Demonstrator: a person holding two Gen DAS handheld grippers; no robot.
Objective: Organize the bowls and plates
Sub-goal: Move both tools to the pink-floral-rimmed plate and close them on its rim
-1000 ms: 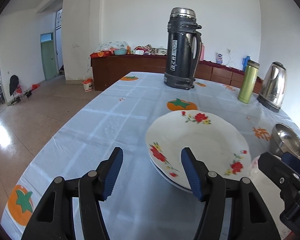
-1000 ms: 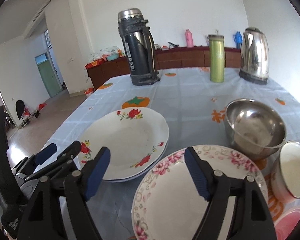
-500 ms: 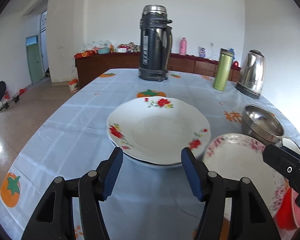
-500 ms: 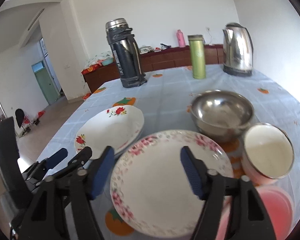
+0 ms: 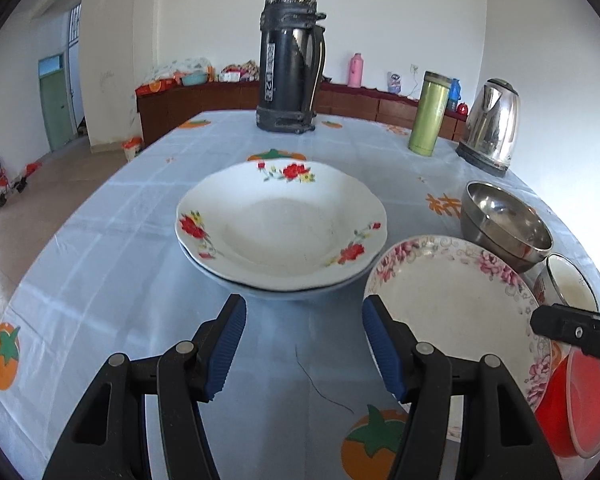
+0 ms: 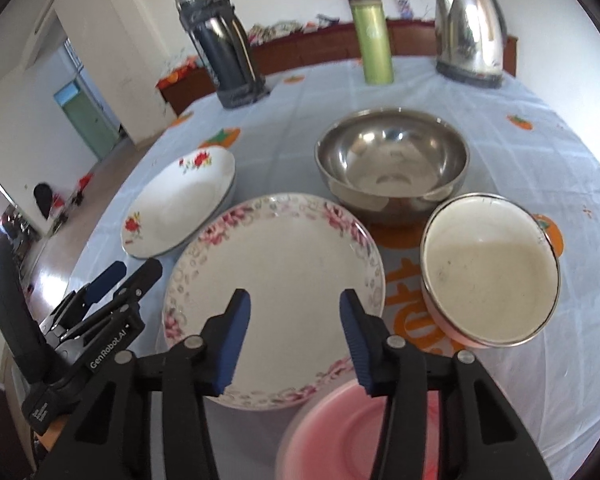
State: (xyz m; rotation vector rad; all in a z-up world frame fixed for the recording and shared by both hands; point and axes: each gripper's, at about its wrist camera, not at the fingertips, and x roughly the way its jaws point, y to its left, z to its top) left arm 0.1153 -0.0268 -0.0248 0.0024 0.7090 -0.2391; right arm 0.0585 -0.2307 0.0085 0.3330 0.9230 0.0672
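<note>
Pink-flowered plate (image 6: 276,280) beneath closing right tool (image 6: 292,320), steel bowl (image 6: 392,160) behind, left tool (image 5: 302,344) spread

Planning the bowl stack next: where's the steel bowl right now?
In the right wrist view the steel bowl sits right of centre on the tablecloth, behind the pink-flowered plate and the white enamel bowl.
</note>
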